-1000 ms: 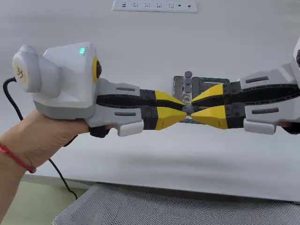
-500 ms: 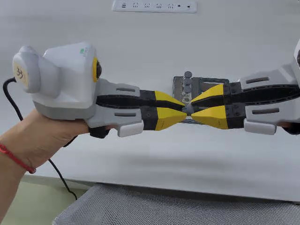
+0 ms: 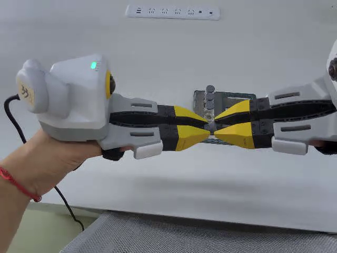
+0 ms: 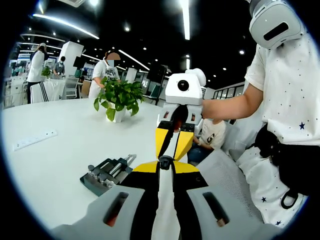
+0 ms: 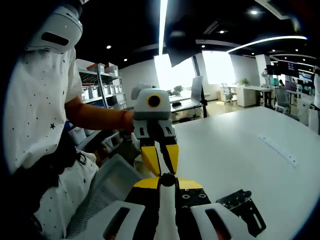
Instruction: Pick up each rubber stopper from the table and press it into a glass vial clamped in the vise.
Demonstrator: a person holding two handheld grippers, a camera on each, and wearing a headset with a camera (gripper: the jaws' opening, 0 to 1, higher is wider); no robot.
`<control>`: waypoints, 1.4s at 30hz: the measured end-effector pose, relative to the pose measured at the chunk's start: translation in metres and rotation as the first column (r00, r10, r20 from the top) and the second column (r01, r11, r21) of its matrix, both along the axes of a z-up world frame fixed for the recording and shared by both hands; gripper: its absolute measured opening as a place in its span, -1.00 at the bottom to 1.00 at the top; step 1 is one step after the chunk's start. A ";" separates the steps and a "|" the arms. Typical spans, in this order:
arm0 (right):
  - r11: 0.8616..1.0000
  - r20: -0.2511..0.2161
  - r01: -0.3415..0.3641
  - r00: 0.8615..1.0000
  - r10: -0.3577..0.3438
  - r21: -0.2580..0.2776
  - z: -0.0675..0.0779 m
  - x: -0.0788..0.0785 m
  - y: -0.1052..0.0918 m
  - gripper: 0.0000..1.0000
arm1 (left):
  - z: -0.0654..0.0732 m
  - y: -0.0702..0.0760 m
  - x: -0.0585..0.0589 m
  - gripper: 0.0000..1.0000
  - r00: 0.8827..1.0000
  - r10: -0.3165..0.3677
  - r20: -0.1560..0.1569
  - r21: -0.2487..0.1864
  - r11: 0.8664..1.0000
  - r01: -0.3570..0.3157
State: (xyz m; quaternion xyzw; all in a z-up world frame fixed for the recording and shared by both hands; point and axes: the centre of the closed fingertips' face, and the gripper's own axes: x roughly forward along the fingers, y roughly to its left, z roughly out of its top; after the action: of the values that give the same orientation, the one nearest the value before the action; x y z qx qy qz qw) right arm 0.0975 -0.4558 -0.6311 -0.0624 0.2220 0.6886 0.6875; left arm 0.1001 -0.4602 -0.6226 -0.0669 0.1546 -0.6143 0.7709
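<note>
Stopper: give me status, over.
Left tool and right tool tip to tip, both shut on the stopper. Vise with vials behind them. Nothing in the way.

Left gripper [image 3: 207, 127]: yellow tips, black jaws, light grey body, green light. Right gripper [image 3: 216, 126]: same yellow, black, grey. Rubber stopper [image 3: 211, 126]: dark grey. Vise [image 3: 234, 97]: dark grey. Surface [image 3: 158, 58], power strip [image 3: 172, 11]: white. Wrist cord [image 3: 16, 182]: red. Shirt [image 4: 290, 90]: white, dark star-and-dot print. Plant [image 4: 116, 97]: green.
</note>
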 end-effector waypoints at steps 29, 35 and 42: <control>0.892 0.124 0.055 0.992 0.001 -0.449 -0.063 0.088 -0.022 -0.88 | -0.035 0.043 0.029 0.03 0.981 0.191 0.038 0.127 0.973 -0.194; 0.838 0.120 0.010 0.991 0.066 -0.546 -0.082 0.097 -0.017 -0.88 | -0.045 0.049 0.035 0.25 0.976 0.212 0.053 0.159 0.963 -0.218; 0.763 0.107 -0.051 0.982 0.156 -0.645 -0.103 0.100 -0.013 -0.88 | -0.055 0.055 0.039 0.49 0.971 0.234 0.055 0.185 0.953 -0.240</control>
State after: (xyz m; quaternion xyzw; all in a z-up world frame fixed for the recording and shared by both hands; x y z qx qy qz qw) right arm 0.1973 -0.4685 -0.7340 -0.3578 0.3852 0.6018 0.6012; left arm 0.1392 -0.4057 -0.6780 -0.0011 0.1907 -0.5009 0.8442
